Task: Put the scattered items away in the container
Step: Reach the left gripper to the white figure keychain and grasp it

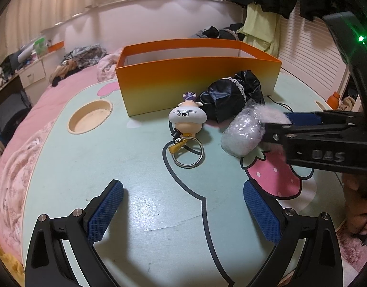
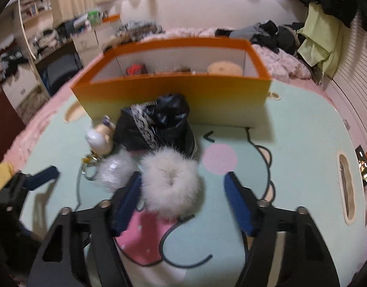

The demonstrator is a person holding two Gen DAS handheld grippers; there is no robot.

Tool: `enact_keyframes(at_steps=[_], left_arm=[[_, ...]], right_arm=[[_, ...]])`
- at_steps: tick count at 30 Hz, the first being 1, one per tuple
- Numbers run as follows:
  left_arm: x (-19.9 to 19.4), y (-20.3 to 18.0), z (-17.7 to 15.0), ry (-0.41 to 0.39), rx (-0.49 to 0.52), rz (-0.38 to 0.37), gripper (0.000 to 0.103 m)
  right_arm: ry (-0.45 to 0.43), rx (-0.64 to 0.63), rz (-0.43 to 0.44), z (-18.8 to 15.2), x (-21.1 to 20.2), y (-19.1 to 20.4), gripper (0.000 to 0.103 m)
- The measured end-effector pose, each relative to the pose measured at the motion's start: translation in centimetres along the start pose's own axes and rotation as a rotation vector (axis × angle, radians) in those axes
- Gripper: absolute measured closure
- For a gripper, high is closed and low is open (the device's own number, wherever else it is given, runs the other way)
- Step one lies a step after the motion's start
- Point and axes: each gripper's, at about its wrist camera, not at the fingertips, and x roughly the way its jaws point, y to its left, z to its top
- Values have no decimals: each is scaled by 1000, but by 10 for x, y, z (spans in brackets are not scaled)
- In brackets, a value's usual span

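Observation:
The orange box (image 1: 197, 71) stands at the back of the mint table; in the right wrist view a red item (image 2: 135, 69) and a beige roll (image 2: 225, 68) lie inside it. In front of it are a black lace-trimmed cloth (image 2: 157, 122), a figurine keychain (image 1: 187, 119), a plastic-wrapped bundle (image 2: 114, 169) and a white fluffy scrunchie (image 2: 171, 184). The scrunchie lies between the fingers of my right gripper (image 2: 183, 203): the left pad brushes its fur, the right pad stands apart. My left gripper (image 1: 186, 205) is open over bare table, short of the keychain.
A round cup recess (image 1: 90, 117) sits at the table's left and a slot handle (image 2: 347, 191) at its right edge. Pink bedding (image 1: 28, 131) surrounds the table, with clothes piled behind. A person's hand (image 1: 358, 205) holds the right gripper.

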Motion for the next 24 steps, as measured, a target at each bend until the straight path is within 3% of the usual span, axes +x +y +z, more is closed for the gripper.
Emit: enact_keyframes(at_steps=[1, 2, 5, 14, 18, 20, 23, 24], left_arm=[[0, 0, 0, 0, 0, 0, 2], [0, 1, 0, 0, 0, -1, 2], [0, 1, 0, 0, 1, -1, 2], [0, 1, 0, 0, 1, 0, 2], [0, 1, 0, 1, 0, -3, 2], [-1, 1, 0, -2, 6, -27, 2], [-7, 6, 2, -14, -3, -126, 2], [-8, 9, 4, -15, -17, -128, 2]], right_arm=[[-21, -15, -19, 0, 0, 2, 50], [-28, -26, -15, -3, -1, 4, 67], [-66, -11, 22, -13, -9, 1, 69], [-100, 44, -60, -46, -34, -18, 68], [-120, 97, -39, -50, -37, -26, 59], [-133, 121, -36, -51, -39, -27, 32], [-174, 167, 2, -52, -47, -35, 26], [-188, 178, 13, -53, -50, -38, 26]])
